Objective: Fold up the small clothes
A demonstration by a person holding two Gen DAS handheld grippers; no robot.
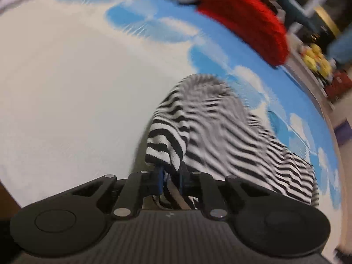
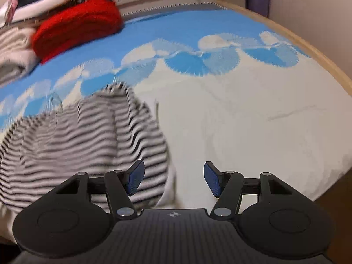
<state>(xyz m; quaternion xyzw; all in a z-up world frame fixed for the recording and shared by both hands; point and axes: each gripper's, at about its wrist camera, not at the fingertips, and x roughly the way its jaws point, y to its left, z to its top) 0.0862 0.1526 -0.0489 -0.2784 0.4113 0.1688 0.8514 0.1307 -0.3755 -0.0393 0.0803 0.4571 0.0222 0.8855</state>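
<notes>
Lifting the striped top [image 1: 220, 132] off the bed [image 1: 66, 88], left tool [image 1: 171, 179] clamped on it; right tool [image 2: 173, 179], apart, probably needs another edge.

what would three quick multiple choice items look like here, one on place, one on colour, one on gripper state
1. Where is the red knit?
A. far side of the bed, by the clothes pile
B. in the right gripper
C. on the floor

2. What colours is the held garment?
A. red, blue
B. black, white
C. plain grey

3. How is the right gripper?
A. shut on cloth
B. open, holding nothing
C. out of view

Answers: A, it lies past the striped top; B, its stripes show; B, the pads stand apart, while the left gripper pinches the fabric.
</notes>
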